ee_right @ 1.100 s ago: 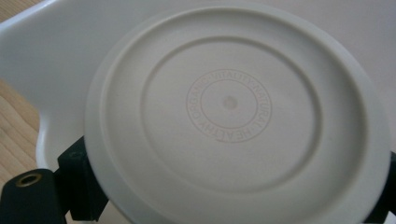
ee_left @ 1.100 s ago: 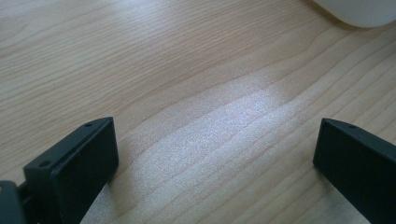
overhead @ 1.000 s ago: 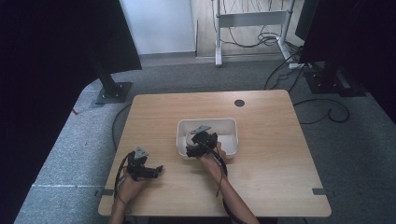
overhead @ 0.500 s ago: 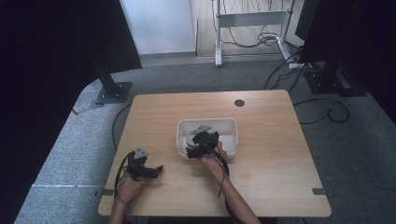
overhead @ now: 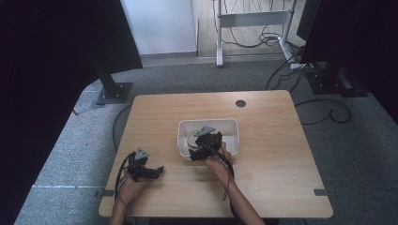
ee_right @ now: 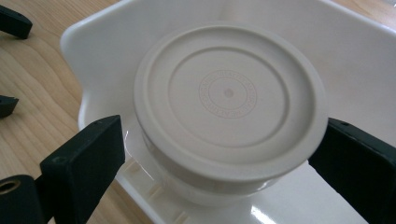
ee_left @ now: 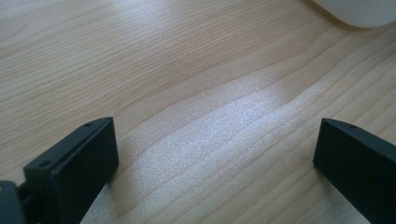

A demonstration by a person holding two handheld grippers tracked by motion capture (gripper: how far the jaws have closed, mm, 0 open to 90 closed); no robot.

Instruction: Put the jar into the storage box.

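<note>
Right gripper (ee_right: 219, 154) barely shifted, jaws apart astride jar (ee_right: 229, 107) in bin (ee_right: 93, 42); grasp pending. Left gripper (ee_left: 215, 158) at 8 o'clock, jaws apart, idle.

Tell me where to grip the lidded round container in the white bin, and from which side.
Grip the round container across its lid rim, coming from above: it sits upright inside the white bin, whose walls block a low side approach. The right tool is open with one jaw on either side of the lid, so closing there should probably hold.
</note>
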